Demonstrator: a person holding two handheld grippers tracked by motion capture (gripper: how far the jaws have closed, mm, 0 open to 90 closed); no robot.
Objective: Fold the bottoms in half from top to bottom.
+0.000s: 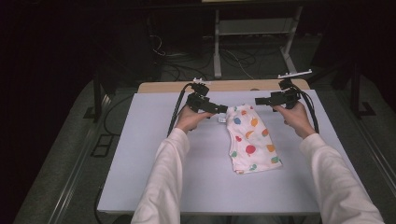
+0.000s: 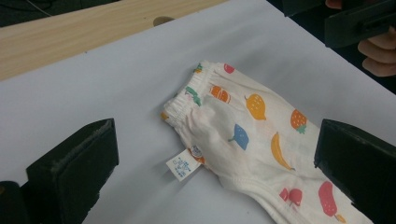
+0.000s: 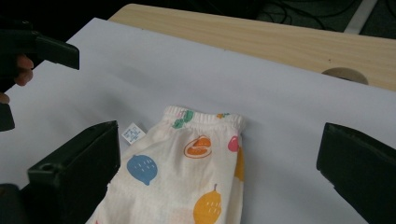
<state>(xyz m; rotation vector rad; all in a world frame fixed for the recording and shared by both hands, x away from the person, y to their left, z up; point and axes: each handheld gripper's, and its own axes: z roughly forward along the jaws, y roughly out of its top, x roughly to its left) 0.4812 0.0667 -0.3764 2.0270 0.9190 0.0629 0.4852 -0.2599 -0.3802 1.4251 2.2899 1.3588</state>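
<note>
Shorts lie long axis 12–6, waistband at 12, between both tongs; left tongs nearer, right tongs just off at 1; both apart, empty

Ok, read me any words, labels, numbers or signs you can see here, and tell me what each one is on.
Small white tag sewn to the side seam of the fruit-print shorts: blue print, too small and blurred to read.
No other words, numbers or signs can be read on the table.
</note>
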